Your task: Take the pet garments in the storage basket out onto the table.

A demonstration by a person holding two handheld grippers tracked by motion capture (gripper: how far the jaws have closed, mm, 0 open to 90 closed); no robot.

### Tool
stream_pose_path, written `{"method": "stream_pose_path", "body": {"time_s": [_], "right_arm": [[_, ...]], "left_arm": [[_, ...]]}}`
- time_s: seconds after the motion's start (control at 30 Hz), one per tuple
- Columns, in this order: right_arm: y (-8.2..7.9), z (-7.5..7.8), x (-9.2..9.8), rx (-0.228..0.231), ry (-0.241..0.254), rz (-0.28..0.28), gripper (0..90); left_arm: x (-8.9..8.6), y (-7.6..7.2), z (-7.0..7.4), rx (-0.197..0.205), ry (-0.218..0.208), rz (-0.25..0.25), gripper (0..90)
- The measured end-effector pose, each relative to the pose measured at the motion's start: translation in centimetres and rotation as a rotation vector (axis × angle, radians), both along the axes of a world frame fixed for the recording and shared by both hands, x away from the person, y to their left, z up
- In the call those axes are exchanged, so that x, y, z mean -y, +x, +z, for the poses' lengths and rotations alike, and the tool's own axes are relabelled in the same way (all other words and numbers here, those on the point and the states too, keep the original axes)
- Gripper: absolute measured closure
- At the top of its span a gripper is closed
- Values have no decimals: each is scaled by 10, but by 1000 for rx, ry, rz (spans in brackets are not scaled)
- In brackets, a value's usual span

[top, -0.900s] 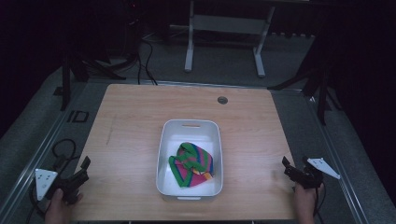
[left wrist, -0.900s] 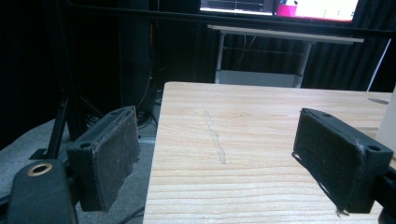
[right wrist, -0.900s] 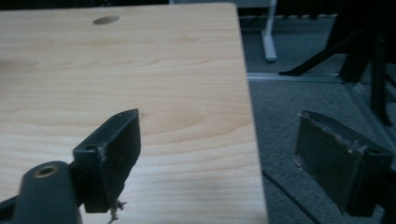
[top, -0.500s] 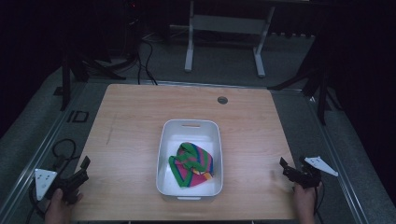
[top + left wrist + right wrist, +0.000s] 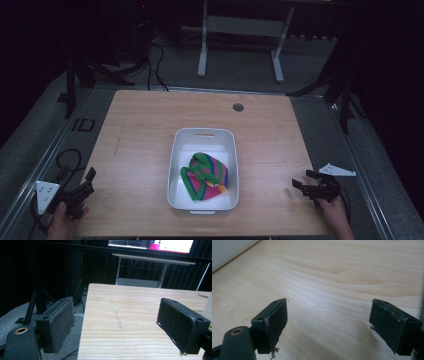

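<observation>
High view is showing a white rectangular plastic tub (image 5: 175,165) sitting near the wooden table's (image 5: 140,135) front edge, holding a crumpled green, pink and blue striped cloth (image 5: 206,175), while the left gripper (image 5: 86,184) and right gripper (image 5: 301,181) are hovering spread wide at the front corners

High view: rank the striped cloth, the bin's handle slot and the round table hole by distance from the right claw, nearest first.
From the right claw:
1. Striped cloth, in the white bin, to the claw's left.
2. Handle slot, bin's far wall.
3. Round hole, near the table's far edge.
</observation>
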State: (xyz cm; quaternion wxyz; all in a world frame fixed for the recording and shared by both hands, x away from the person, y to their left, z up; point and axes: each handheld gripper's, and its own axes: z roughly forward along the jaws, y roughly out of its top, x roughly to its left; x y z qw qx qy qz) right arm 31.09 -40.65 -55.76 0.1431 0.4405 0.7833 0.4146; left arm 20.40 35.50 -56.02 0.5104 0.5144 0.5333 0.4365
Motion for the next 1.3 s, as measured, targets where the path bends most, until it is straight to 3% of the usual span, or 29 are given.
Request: {"method": "stream_pose_path", "body": {"time_s": [0.1, 0.2, 0.37, 0.57, 0.7, 0.97, 1.3], "right_arm": [[1, 2, -4, -8, -11, 71, 146], [2, 6, -9, -37, 19, 130, 140], [3, 9, -24, -89, -20, 225, 135], [8, 13, -38, -121, -54, 268, 137], [10, 19, -46, -115, -76, 304, 137], [13, 32, -70, -99, -147, 428, 137], [20, 65, -98, -83, -198, 532, 138]], "left_arm": [[0, 0, 0, 0, -1, 0, 148], [0, 0, 0, 0, 0, -2, 148], [1, 0, 0, -3, 4, -4, 147], [0, 0, 0, -2, 1, -2, 148], [0, 0, 0, -2, 1, -1, 147], [0, 0, 0, -2, 1, -3, 148], [0, 0, 0, -4, 3, -4, 147]]}}
